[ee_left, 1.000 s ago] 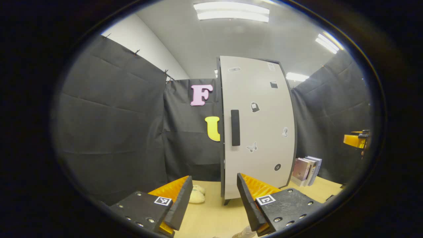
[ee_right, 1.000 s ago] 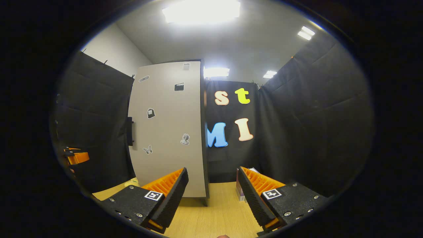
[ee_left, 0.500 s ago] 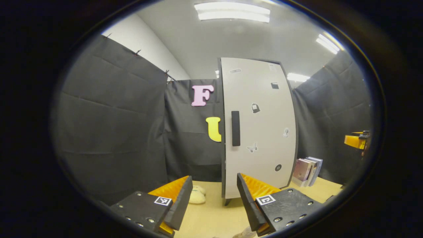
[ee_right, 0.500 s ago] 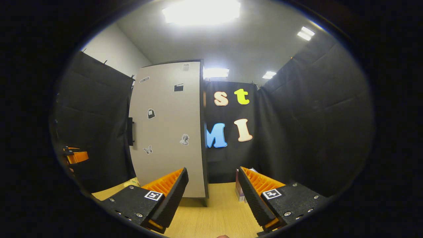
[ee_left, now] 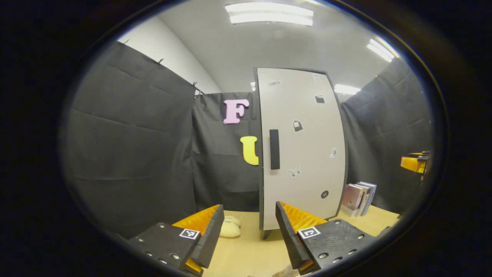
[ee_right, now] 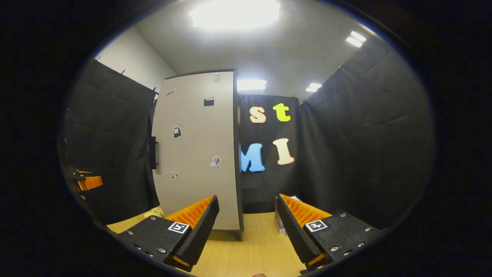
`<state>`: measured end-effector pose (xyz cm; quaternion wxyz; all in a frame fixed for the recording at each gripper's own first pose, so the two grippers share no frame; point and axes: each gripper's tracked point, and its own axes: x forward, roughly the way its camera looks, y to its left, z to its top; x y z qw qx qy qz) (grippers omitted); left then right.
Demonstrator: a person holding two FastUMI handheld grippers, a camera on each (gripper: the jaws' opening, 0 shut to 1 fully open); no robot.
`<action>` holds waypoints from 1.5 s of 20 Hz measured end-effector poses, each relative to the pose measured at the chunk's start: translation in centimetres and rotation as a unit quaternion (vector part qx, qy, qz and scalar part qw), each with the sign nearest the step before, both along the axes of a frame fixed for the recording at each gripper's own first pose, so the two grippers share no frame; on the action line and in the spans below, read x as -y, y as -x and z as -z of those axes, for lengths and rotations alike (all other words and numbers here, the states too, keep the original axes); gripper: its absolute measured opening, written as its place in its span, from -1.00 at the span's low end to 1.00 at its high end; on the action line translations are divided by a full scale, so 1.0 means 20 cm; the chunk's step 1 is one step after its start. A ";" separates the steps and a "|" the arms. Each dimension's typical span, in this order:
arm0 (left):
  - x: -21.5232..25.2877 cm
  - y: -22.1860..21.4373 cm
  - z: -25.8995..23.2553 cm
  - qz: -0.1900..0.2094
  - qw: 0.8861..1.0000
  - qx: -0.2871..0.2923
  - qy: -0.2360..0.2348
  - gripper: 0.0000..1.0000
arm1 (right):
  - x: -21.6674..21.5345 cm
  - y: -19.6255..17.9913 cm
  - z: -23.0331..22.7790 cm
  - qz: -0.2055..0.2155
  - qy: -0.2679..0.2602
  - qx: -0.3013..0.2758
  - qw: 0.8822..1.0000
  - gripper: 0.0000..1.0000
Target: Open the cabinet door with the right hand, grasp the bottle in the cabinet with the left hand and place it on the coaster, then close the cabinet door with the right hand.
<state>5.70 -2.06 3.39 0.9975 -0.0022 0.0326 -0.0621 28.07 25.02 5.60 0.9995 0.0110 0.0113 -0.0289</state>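
A tall cabinet stands on the wooden table with its pale grey door (ee_left: 303, 154) closed flat, stickers scattered over it. In the left gripper view the dark vertical handle (ee_left: 274, 149) sits near the door's left edge. My left gripper (ee_left: 250, 227) is open, low in front of the cabinet and well short of it. In the right gripper view the same door (ee_right: 196, 154) is left of centre, its handle (ee_right: 153, 152) at the far left edge. My right gripper (ee_right: 248, 223) is open and empty, short of the door's right edge. What is inside the cabinet is hidden.
A pale rounded object (ee_left: 230, 228) lies on the table left of the cabinet's foot. Several books (ee_left: 359, 197) stand to the cabinet's right. The wooden table (ee_right: 253, 254) runs under both grippers. Black cloth walls close in the booth. The other gripper (ee_left: 414, 162) shows far right.
In the left gripper view the cabinet has drifted slightly to the right. The right gripper view is almost unchanged. Both grippers stay open.
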 end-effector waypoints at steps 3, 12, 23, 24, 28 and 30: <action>0.00 0.00 0.00 0.000 1.000 0.000 -0.001 0.54 | 0.00 0.00 0.00 0.001 0.001 0.000 1.000 0.87; 0.01 0.00 -0.01 0.002 1.000 0.003 -0.006 0.54 | -0.02 0.00 -0.02 0.003 0.005 0.009 1.000 0.87; 0.01 -0.01 0.00 0.004 1.000 0.006 -0.005 0.54 | -0.03 0.02 -0.04 0.006 0.010 0.011 1.000 0.87; 0.01 -0.01 0.00 0.004 1.000 0.005 -0.004 0.54 | -0.03 0.02 -0.04 0.006 0.011 0.011 1.000 0.87; 0.01 -0.01 0.00 0.006 1.000 0.005 -0.001 0.54 | -0.04 0.02 -0.05 0.007 0.016 0.013 1.000 0.87; 0.01 -0.01 0.00 0.005 1.000 0.005 -0.001 0.54 | -0.05 0.02 -0.05 0.006 0.016 0.012 1.000 0.87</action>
